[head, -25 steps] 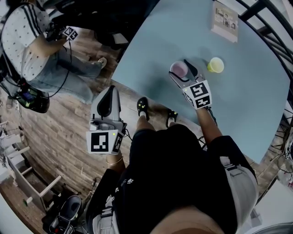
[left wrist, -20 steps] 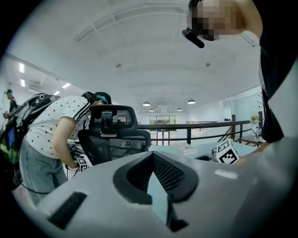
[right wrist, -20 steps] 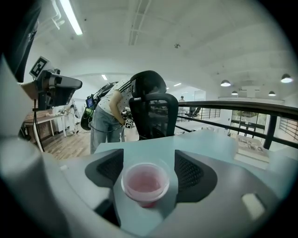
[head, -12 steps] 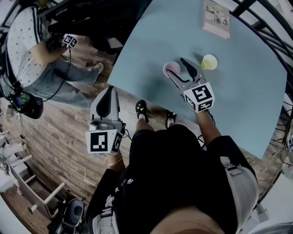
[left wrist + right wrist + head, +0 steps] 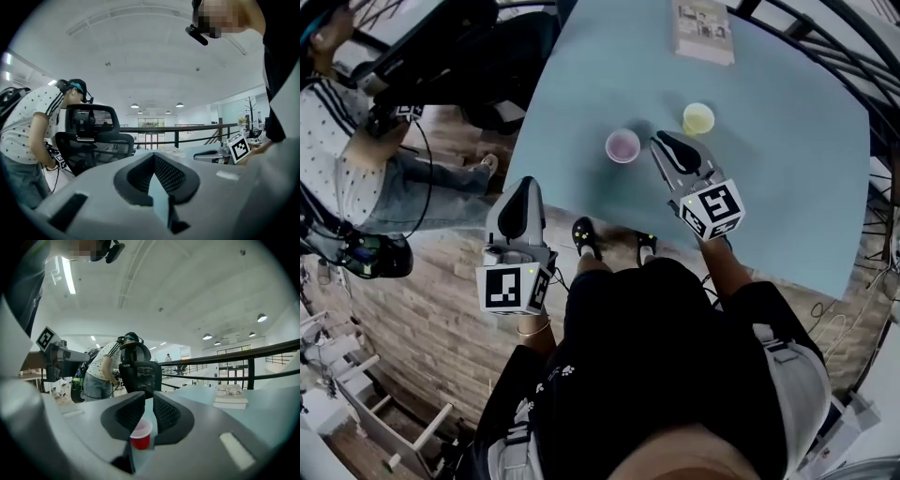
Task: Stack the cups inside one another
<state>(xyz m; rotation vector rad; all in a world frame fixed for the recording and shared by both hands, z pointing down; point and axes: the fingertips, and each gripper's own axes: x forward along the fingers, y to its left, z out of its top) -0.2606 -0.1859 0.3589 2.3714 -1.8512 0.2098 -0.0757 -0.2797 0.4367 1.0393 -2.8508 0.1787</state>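
Over the light blue tabletop in the head view, the right gripper hangs above the surface, nose toward the left edge. Its jaws have just been closing and nothing sits between them. The red cup stands upright just beside that nose, clear of it, near the tabletop's left edge and not far from the near left corner. The yellow cup stands a little farther in, apart from the red one, so the two are not yet nested. A booklet lies well up the tabletop toward the far side. Off the near left corner, over the wooden floor, the left gripper is held level with its fingers drawn together.

Left gripper view now: the left gripper shows its ribbed pads meeting at the tip, holding nothing. Beyond it are a black office chair and a second person bending forward.

On to the right gripper view: the right gripper has its pads almost together, only a thin slit left, and they press on nothing. Through that slit the red cup shows, standing on the tabletop beyond the jaws. The booklet lies off to the right, the chair straight ahead.
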